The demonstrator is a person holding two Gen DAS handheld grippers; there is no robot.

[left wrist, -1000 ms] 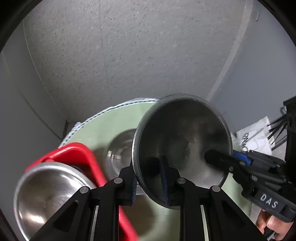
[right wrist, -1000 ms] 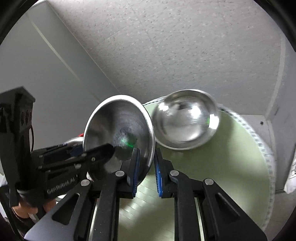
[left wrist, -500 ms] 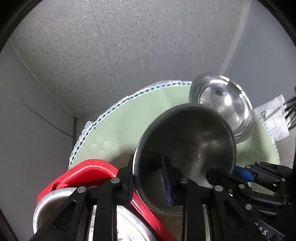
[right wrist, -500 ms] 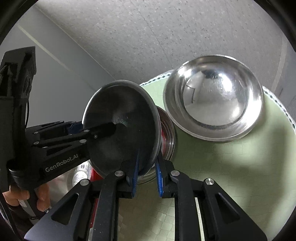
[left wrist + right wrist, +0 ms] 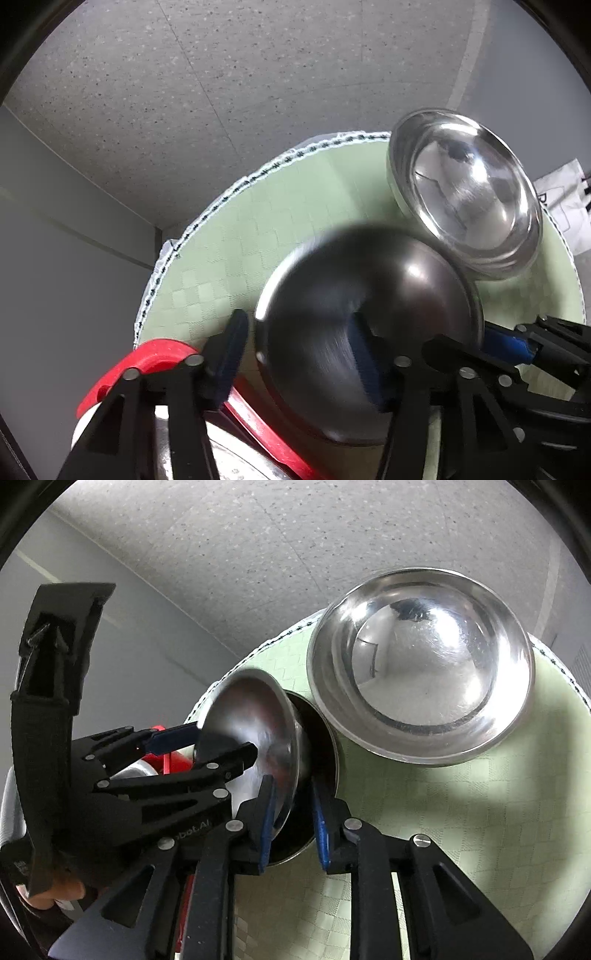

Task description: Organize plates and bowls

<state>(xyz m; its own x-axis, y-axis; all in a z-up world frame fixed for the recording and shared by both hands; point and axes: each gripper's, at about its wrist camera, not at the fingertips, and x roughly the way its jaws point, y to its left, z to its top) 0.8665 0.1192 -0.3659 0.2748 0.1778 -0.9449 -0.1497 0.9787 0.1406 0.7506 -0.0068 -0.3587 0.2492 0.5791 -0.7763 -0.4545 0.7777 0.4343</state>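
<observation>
The small steel bowl (image 5: pixel 369 332) sits at 6 o'clock in the left wrist view, tilted on its rim, its mouth turned toward the left hand-held gripper (image 5: pixel 299 354) and its round bottom toward the big steel bowl (image 5: pixel 465 192) at 2 o'clock. A bowl has no true long axis; its rim plane stands steeply, nearly on edge in the right wrist view.

Both tools have released: the left hand-held gripper stands spread wide, with 1 finger outside the rim and 1 inside, and the right hand-held gripper (image 5: pixel 291 819) is parted, straddling the rim (image 5: pixel 284 738) without visibly pinching it.

By my reading the task is mid-way: 1 big bowl rests upright on the green mat (image 5: pixel 480 812) covering the round desk, while the small bowl appears only just let go and not nested. A red basket (image 5: pixel 155 354) at 8 o'clock holds more steel ware yet to sort.
</observation>
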